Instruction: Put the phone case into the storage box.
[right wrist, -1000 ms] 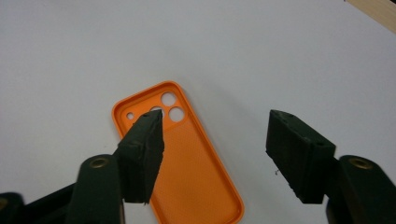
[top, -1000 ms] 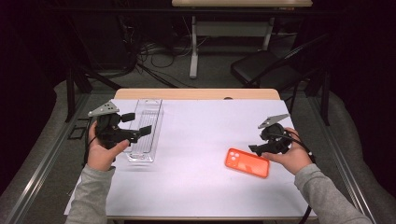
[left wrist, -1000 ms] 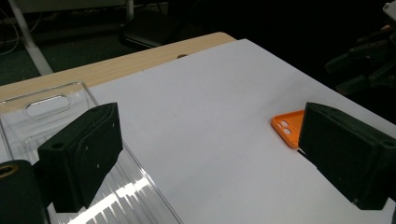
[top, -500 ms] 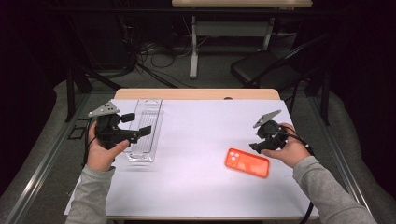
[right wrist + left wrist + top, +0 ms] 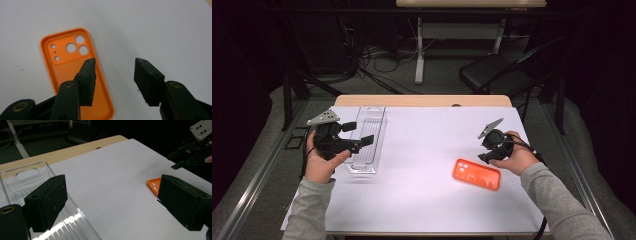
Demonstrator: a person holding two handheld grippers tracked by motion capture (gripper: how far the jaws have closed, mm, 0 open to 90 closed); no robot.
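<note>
right gripper (image 5: 113, 75) hangs tilted down over the orange phone case (image 5: 75, 72), jaws half apart with nothing between them; they've just been closing, one jaw above the case's inside, the other past its long edge over bare sheet. Case lies flat, open side up, camera holes at the end away from the gripper, on the white sheet (image 5: 427, 165) just beside the right hand. Left gripper (image 5: 354, 140) far across the sheet from the case, jaws spread wide and holding nothing, hovering over the clear plastic tray (image 5: 367, 137). Risks, as I judge: the case's rim is thin and low, so jaws narrowing above it could miss it or skate over the rim and shove the case across the smooth sheet; a pinch on one corner could let it swing or drop on lift. Versus a second ago: the right hand has pulled up and tilted, the case now lies clear in front of it in the high view; left hand and tray unchanged
</note>
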